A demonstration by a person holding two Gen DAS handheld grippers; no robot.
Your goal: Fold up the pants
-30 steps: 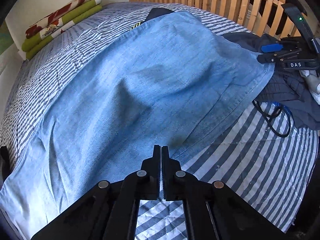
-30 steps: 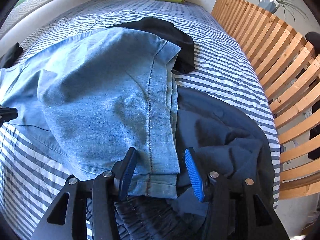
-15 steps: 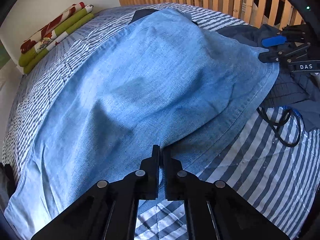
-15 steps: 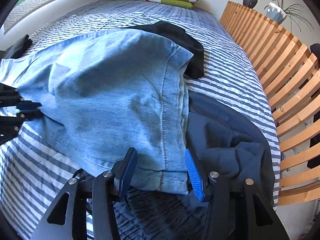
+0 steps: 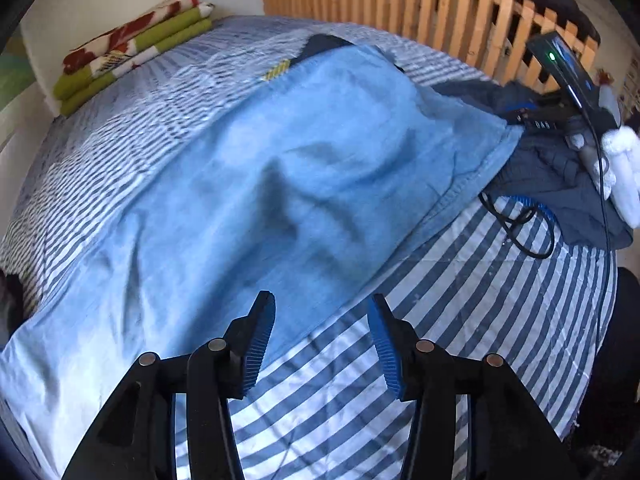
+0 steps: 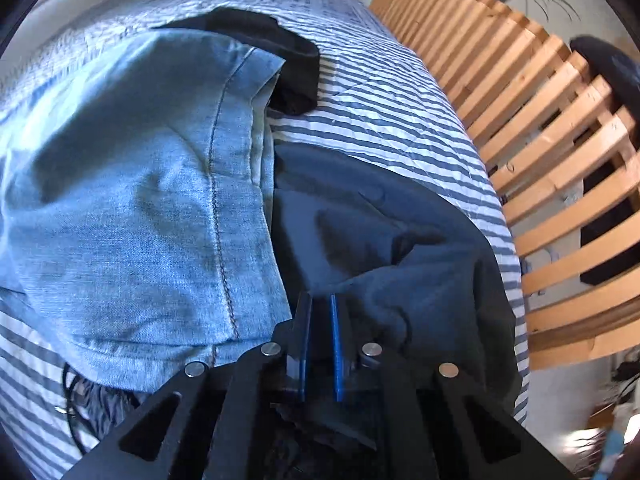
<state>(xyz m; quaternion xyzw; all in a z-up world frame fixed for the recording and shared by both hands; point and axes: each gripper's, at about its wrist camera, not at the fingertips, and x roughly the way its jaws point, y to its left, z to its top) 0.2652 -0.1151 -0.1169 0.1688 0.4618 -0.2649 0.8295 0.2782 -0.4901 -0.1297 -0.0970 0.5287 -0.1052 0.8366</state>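
Light blue jeans lie spread across the striped bed, one hem end toward the right. My left gripper is open above the jeans' near edge, with nothing between its fingers. In the right wrist view the jeans fill the left side, their stitched seam running down to the hem. My right gripper sits just right of that hem over a dark navy garment. Its jaws are closed to a narrow slit, and no denim shows between them. From the left wrist view the right gripper is beside the jeans' far corner.
A black garment lies beyond the jeans. Folded green and red blankets are stacked at the head of the bed. A wooden slat rail runs along the right side. A black cable loops on the cover near a white-gloved hand.
My left gripper let go of the jeans' edge and opened wide. My right gripper closed and shifted right, off the hem it was straddling. The jeans settled onto the bed.
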